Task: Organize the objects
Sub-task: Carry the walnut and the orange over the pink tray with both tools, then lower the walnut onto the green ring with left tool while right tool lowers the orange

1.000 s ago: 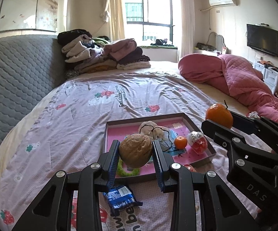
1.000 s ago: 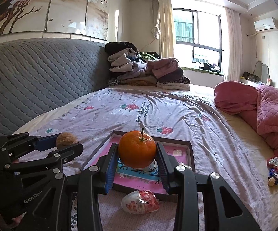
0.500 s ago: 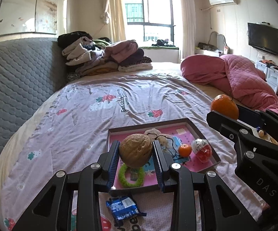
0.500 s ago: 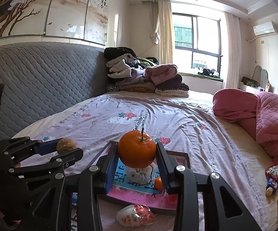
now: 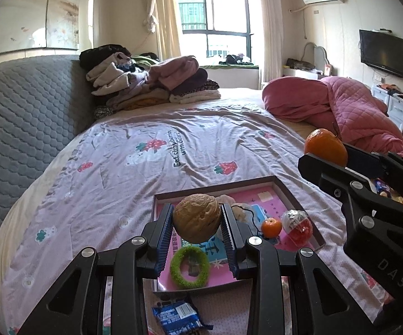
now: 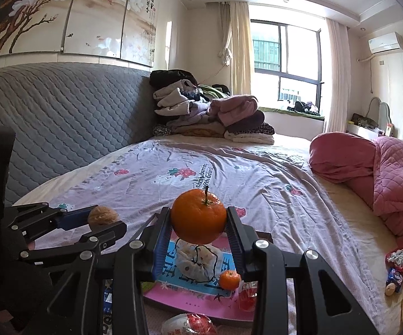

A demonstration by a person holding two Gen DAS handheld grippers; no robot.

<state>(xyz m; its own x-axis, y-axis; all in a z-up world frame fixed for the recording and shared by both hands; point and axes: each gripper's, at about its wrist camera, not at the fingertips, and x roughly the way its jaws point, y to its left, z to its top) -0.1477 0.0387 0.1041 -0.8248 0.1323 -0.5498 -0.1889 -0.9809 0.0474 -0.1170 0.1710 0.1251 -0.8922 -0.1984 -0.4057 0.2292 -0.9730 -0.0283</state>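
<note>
Left claw [image 5: 196, 224] is gripping a wrinkled walnut [image 5: 196, 217]; right claw [image 6: 198, 224] is clamping a glossy mandarin [image 6: 198, 217]. Both are hovering over the pink tray [image 5: 299, 192], which their fingers are partly hiding.

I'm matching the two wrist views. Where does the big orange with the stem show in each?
Left wrist view: the big orange sits at right, pinched in the right hand-held gripper.
Right wrist view: centre, between the fingers.
Shared landmark: the pink tray below it.
</note>
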